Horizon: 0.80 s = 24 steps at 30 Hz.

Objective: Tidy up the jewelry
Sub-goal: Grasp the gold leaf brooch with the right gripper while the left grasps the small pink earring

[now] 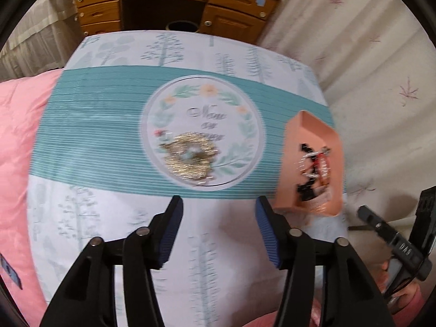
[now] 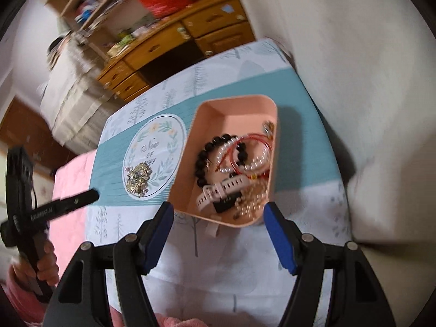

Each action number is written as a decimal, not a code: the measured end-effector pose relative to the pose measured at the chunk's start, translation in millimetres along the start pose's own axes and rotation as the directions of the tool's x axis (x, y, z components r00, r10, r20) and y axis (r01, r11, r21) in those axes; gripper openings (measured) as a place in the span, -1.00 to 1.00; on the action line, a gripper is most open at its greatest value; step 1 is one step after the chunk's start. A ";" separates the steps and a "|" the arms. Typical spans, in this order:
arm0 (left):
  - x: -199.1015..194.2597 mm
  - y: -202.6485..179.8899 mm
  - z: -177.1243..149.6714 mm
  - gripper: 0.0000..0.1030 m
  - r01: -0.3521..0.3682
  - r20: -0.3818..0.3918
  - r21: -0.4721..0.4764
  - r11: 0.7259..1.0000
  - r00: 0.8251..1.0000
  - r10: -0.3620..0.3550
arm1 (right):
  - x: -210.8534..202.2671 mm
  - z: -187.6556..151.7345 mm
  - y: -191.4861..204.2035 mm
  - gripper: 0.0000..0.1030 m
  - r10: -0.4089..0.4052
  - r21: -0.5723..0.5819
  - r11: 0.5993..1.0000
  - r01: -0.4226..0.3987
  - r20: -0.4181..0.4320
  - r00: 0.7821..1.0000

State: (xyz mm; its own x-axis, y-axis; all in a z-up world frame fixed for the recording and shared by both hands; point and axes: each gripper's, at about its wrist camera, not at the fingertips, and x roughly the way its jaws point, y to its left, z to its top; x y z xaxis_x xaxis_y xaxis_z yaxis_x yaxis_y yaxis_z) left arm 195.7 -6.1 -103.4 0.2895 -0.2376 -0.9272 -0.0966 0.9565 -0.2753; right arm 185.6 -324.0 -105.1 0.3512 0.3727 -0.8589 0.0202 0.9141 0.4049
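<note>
- My left claw hangs wide open over the tabletop, nothing between its blue pads.
- My right claw is spread just as wide and grips nothing; its tips sit at either side of the tray's near edge, and I cannot tell whether they touch it.
- The pink tray stands on the right part of the tabletop, across the teal band of the printed cover.
- Inside it lie a black bead bracelet, a loop of red cord, pearl strands, a white watch strap and a heap of gold chain, all tangled together toward the near end.
- A loose gold pile of jewelry rests outside the tray, on the lower part of the round wreath print, well to the tray's left.
- From the left view the pile is ahead of my open claw; motion blur hides its detail.
- A wooden desk with drawers stands beyond the far edge.
- A pink quilt lies at the left side.
</note>
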 end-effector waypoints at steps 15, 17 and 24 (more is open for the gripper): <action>10.1 65.1 24.9 0.40 -0.080 -0.116 0.243 0.967 0.987 0.111 | 19.0 -42.6 89.1 0.34 -0.085 -0.033 0.995 0.091 0.143 0.986; 13.0 68.2 32.9 0.40 -0.090 -0.111 0.298 0.950 0.985 0.128 | 21.9 -46.2 109.1 0.34 -0.092 -0.102 0.988 0.113 0.185 0.978; 29.9 68.6 62.6 0.40 -0.013 -0.127 0.411 0.912 0.989 0.071 | 60.0 -56.2 173.0 0.34 -0.056 -0.302 0.945 0.124 0.226 0.973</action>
State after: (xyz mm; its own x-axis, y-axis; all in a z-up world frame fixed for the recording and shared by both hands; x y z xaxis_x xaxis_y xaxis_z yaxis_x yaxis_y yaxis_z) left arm 257.3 63.0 -134.1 0.1588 -0.1887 -0.9691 0.2997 0.9445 -0.1348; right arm 157.6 -134.6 -104.2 0.5516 0.2753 -0.7873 -0.2195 0.9586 0.1814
